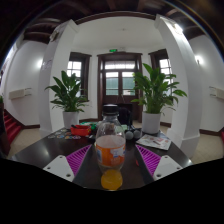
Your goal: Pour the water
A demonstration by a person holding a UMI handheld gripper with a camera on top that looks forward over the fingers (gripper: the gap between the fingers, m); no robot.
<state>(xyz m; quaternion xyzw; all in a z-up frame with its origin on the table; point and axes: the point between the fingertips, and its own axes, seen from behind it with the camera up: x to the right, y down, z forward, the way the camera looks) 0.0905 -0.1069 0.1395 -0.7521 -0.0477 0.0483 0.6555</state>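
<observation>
a bright room with pale walls and dark wood trim opens ahead, its dark-framed glass doors (119, 82) at twelve o'clock and a white square column (57, 70) at about ten. two leafy green plants stand tall either side: the left plant (68, 92) at ten o'clock, the right plant (156, 88) at two o'clock in a pale round pot (151, 121). the bench (40, 150) is dark, smooth and faintly glossy, rounded in outline, its near edges curving away at eight and four o'clock, with bare surface to both sides of the fingers. a red shallow dish (80, 130) sits at eleven o'clock on it, and flat paper-like items (156, 142) lie at three o'clock. the bottle (110, 150) is clear plastic, rounded at the shoulder, with an orange label band and orange liquid low in it; it stands upright at six o'clock, between the fingers. the gripper (110, 163) has magenta ribbed pads (78, 159) angled in on both sides of the bottle; whether they press on it or leave a gap i cannot tell.
</observation>
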